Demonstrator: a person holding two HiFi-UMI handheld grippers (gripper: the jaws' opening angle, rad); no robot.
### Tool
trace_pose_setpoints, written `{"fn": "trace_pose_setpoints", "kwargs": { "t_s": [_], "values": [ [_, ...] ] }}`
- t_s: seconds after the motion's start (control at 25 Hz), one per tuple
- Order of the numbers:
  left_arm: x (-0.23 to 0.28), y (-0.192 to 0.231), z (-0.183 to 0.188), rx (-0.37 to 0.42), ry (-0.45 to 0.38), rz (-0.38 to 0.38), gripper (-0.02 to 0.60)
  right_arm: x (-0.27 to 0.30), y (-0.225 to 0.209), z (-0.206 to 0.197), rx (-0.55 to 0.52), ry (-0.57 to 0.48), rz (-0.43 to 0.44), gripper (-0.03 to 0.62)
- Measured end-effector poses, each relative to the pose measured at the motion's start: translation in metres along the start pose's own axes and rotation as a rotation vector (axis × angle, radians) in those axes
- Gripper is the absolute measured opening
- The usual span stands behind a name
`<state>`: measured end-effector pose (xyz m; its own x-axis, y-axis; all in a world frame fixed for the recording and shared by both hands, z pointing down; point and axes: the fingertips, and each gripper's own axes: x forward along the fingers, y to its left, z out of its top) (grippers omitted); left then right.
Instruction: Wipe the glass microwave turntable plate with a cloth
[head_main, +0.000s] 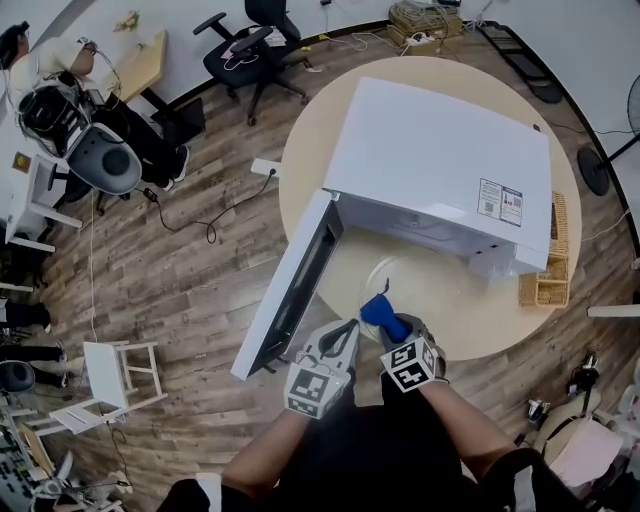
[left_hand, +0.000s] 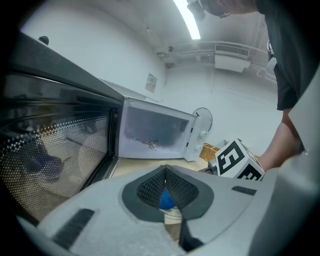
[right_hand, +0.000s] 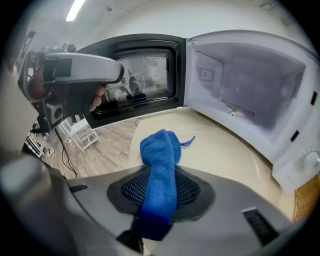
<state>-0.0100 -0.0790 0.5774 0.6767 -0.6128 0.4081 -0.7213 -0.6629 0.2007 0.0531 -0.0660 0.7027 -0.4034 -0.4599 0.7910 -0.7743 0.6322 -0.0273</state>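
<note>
The right gripper (right_hand: 161, 176) is closed tight on a blue cloth (right_hand: 160, 149), in the lower middle of the head view. The cloth hangs over the near edge of the glass turntable plate (head_main: 440, 285), which lies on the round table (head_main: 300, 160) in front of the open microwave (head_main: 440, 160). The left gripper (left_hand: 165, 172) is beside it, jaws together and holding nothing

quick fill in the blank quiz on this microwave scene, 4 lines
1. The right gripper is shut on a ____ cloth.
2. The door of the microwave stands ____.
3. The glass turntable plate lies on the round ____ in front of the microwave.
4. The left gripper is shut and holds ____.

Missing words: blue; open; table; nothing
</note>
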Motion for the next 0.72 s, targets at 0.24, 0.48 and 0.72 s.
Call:
{"fn": "trace_pose_setpoints", "kwargs": {
  "t_s": [0.24, 0.48, 0.72],
  "values": [
    [0.005, -0.005, -0.001, 0.003, 0.005, -0.013, 0.006, -0.005, -0.026, -0.007, 0.026, 0.003, -0.066, 0.112],
    [0.015, -0.015, 0.002, 0.018, 0.01, -0.039, 0.006, -0.013, -0.058, -0.017, 0.069, 0.007, -0.135, 0.112],
    [0.022, -0.018, 0.006, 0.028, 0.004, -0.053, 0.006, -0.021, -0.09, -0.025, 0.109, 0.007, -0.201, 0.112]
  ]
}}
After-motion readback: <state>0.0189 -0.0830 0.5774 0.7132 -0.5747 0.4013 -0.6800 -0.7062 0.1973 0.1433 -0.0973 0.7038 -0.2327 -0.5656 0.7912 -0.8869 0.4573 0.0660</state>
